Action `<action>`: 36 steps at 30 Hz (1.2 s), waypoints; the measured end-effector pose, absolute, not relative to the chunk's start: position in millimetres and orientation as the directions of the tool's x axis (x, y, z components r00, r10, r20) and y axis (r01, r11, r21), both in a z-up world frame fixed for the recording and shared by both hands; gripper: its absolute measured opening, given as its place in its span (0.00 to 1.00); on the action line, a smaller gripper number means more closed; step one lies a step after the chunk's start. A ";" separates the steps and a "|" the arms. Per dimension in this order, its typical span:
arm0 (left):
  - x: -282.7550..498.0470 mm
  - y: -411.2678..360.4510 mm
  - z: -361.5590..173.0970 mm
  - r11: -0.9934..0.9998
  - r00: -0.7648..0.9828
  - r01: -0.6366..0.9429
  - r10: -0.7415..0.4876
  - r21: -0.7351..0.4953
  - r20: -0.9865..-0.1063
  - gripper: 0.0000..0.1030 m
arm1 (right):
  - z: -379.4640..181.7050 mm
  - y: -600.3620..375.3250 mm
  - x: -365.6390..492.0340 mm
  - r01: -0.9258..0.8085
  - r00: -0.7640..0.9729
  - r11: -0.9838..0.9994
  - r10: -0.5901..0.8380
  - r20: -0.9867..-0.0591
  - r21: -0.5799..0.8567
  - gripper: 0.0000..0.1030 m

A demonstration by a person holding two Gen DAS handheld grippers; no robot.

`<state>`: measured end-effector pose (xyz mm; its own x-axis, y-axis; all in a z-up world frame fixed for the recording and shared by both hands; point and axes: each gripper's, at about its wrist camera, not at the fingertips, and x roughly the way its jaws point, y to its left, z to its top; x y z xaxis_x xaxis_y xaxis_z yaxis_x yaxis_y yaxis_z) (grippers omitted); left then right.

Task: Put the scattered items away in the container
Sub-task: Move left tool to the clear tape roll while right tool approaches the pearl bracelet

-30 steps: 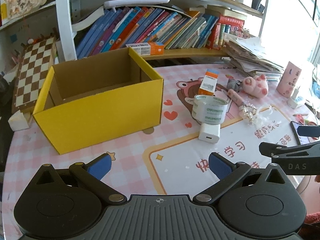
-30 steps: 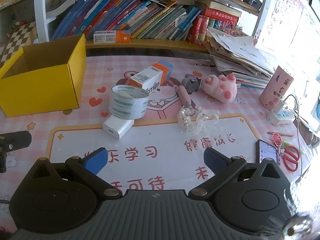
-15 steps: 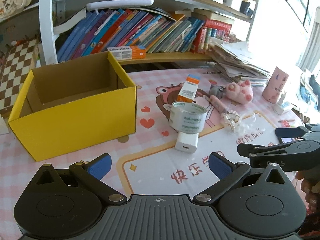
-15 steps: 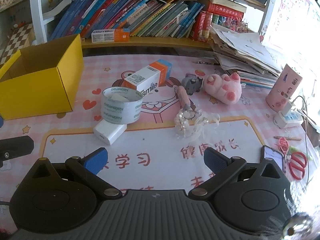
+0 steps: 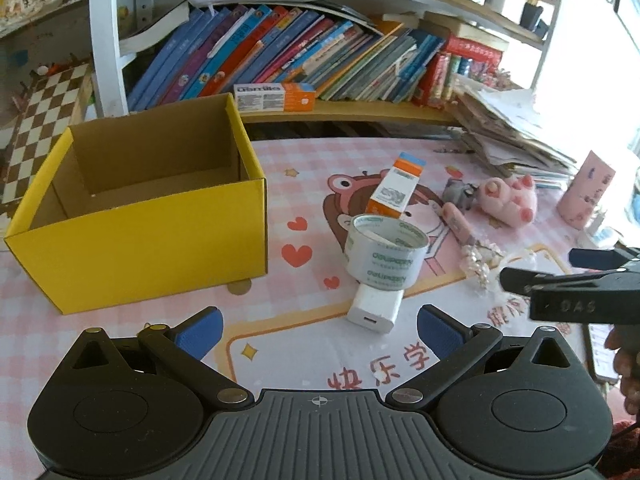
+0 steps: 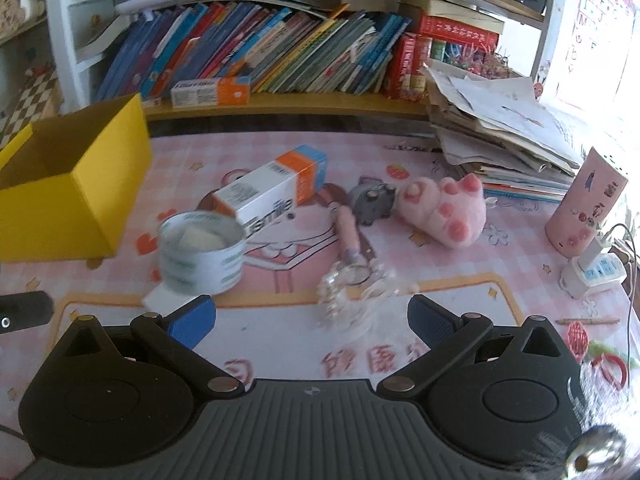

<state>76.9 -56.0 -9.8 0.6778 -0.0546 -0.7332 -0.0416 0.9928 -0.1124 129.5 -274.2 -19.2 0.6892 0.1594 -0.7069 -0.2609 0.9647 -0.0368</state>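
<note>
An open, empty yellow cardboard box (image 5: pixel 160 248) stands on the left of the pink desk mat; it also shows in the right wrist view (image 6: pixel 76 196). Scattered right of it lie a tape roll (image 5: pixel 386 254) resting on a white charger (image 5: pixel 374 308), an orange-white carton (image 5: pixel 398 190), a grey toy (image 5: pixel 460 194), a pink plush pig (image 5: pixel 508 200), a pink handled tool (image 5: pixel 458 222) and a bead string in clear wrap (image 5: pixel 484 260). My left gripper (image 5: pixel 318 332) is open and empty, just short of the charger. My right gripper (image 6: pixel 312 320) is open and empty, close before the bead string (image 6: pixel 352 292).
A shelf of books (image 5: pixel 304 68) with a toothpaste box (image 5: pixel 276 98) runs along the back. A paper stack (image 5: pixel 508 136), a pink cylinder (image 6: pixel 584 204), a power strip (image 6: pixel 592 274) and scissors (image 6: pixel 608 364) crowd the right side. A chessboard (image 5: pixel 44 120) leans at left.
Both grippers have moved forward toward the scattered items. The left view has swung right, toward the charger and tape. The right gripper has closed in on the bead string. Nothing was picked up.
</note>
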 end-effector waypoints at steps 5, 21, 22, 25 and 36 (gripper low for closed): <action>88.6 -72.8 -13.5 0.996 0.657 -0.052 -0.019 -0.071 -0.754 1.00 | -26.1 -290.5 144.2 -0.294 0.674 0.956 0.206 -0.709 -0.001 1.00; 116.2 -119.7 -21.3 0.998 0.669 -0.052 0.020 -0.021 -0.743 1.00 | -42.4 -338.2 178.4 -0.337 0.639 0.938 0.290 -0.713 0.079 0.97; 116.9 -122.5 -21.5 0.999 0.670 -0.048 0.020 -0.017 -0.742 1.00 | -43.4 -338.9 180.0 -0.344 0.636 0.935 0.295 -0.714 0.080 0.95; 119.1 -130.4 -24.3 0.999 0.670 -0.038 0.024 -0.002 -0.742 1.00 | -51.1 -342.7 187.6 -0.355 0.610 0.929 0.312 -0.728 0.101 0.86; 126.1 -141.6 -30.6 0.999 0.651 -0.045 0.044 0.019 -0.758 1.00 | -82.8 -338.6 213.0 -0.371 0.533 0.924 0.289 -0.795 0.087 0.88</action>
